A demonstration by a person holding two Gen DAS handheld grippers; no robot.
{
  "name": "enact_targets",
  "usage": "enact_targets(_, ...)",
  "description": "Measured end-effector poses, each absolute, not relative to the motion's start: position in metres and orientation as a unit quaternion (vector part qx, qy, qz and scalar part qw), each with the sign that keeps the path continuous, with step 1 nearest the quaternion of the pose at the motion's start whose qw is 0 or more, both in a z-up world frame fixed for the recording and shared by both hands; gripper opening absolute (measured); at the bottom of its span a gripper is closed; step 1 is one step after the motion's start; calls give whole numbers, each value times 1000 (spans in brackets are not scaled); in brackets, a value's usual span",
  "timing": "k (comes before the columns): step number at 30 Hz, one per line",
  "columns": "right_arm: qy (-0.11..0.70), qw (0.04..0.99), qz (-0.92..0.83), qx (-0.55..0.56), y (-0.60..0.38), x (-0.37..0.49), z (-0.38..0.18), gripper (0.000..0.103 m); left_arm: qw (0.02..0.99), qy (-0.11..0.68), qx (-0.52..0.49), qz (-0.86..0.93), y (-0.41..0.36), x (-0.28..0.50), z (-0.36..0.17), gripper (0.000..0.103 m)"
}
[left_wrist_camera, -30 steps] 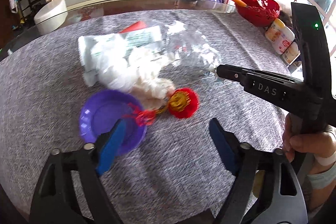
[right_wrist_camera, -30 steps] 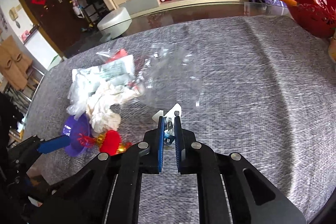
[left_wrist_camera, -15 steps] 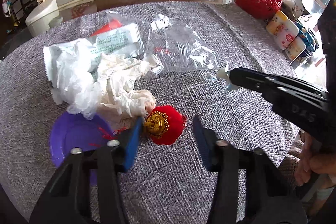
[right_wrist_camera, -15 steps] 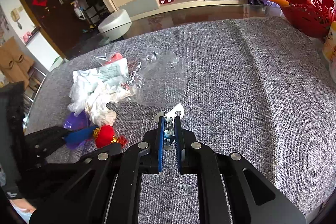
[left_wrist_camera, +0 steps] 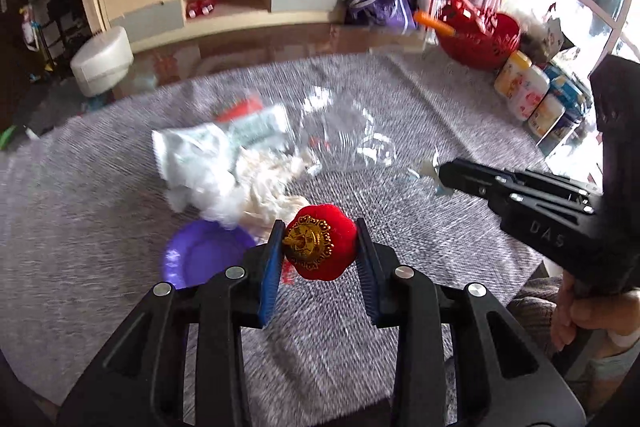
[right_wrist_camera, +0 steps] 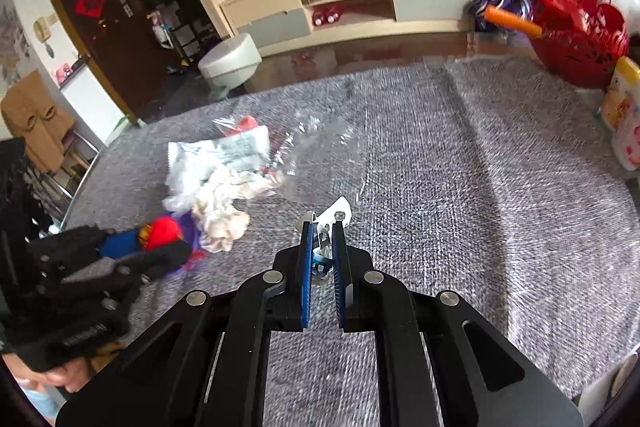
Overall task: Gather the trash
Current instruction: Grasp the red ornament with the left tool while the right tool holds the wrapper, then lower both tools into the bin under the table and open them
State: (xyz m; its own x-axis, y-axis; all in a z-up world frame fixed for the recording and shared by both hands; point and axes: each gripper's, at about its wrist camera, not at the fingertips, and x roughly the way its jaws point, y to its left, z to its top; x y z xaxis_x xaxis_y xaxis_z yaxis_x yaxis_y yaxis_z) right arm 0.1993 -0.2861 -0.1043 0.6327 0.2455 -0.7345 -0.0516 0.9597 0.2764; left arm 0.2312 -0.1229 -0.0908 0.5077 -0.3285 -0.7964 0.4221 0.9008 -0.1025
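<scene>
My left gripper (left_wrist_camera: pixel 318 247) has its blue fingers (left_wrist_camera: pixel 269 277) clamped on the red ornament (left_wrist_camera: pixel 320 247) at lower centre of the left wrist frame. The ornament is round and velvety, with a gold filigree cap facing the camera; its short axis runs toward the lens, and a red tassel strand hangs below at left. I cannot tell whether it touches the surface (left_wrist_camera: pixel 400 107).

My right gripper (right_wrist_camera: pixel 322 247) has its fingers (right_wrist_camera: pixel 306 267) closed on a small white and blue plastic scrap (right_wrist_camera: pixel 328 223), which juts forward past the fingertips at frame centre.

The trash pile sits left of centre: crumpled white tissue (right_wrist_camera: pixel 220 215), a printed wrapper (right_wrist_camera: pixel 232 151) and a clear plastic bag (right_wrist_camera: pixel 320 147) lying flat, with a purple plate (left_wrist_camera: pixel 204 255) at the pile's near edge.

Right half of the grey woven surface is open. A red basket (right_wrist_camera: pixel 580 39) stands at the far right edge.
</scene>
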Motion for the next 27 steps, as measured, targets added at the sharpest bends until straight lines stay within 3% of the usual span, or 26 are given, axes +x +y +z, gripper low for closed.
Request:
enact_targets(13, 368, 921, 100, 85, -252, 115, -38, 11, 898, 388, 40, -203, -80, 135, -20, 32)
enact_targets(27, 383, 911, 140, 62, -204, 35, -50, 11, 892, 405, 22, -198, -36, 40, -49, 32)
